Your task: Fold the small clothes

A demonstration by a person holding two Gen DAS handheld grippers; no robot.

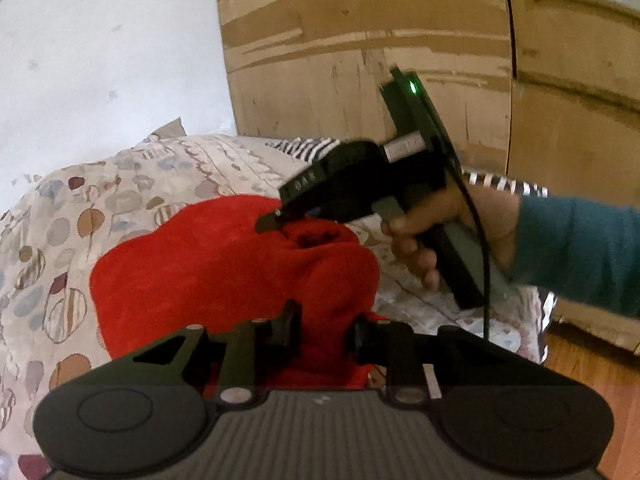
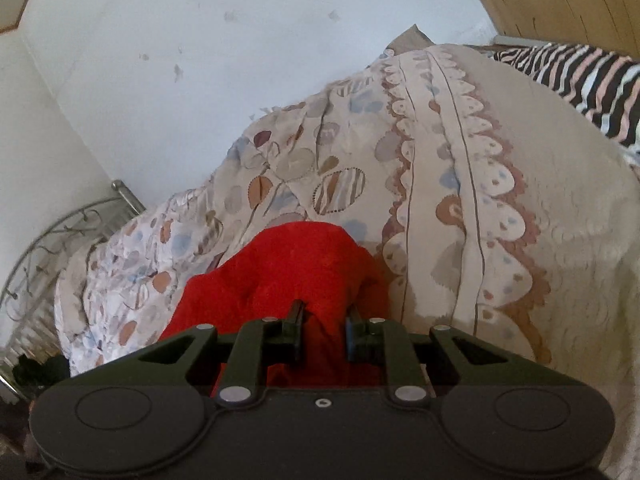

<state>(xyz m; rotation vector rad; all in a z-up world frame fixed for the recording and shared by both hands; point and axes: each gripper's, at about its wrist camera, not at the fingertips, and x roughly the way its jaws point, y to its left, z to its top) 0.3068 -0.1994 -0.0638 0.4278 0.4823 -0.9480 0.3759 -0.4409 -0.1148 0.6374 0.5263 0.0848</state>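
Observation:
A small red garment [image 1: 208,264] lies bunched on a patterned bedspread [image 1: 80,208]. My left gripper [image 1: 326,330] is shut on the garment's near edge, red cloth filling the gap between its fingers. My right gripper [image 1: 276,216] comes in from the right, held by a hand, and grips the garment's far edge. In the right wrist view the right gripper [image 2: 323,330] is shut on a fold of the red garment [image 2: 296,264], which spreads ahead over the bedspread [image 2: 460,200].
A white wall [image 1: 100,60] stands behind the bed. A wooden wardrobe [image 1: 400,40] is at the back right. A zebra-striped cloth [image 2: 580,80] lies at the far right. A metal bed frame [image 2: 60,232] shows at the left.

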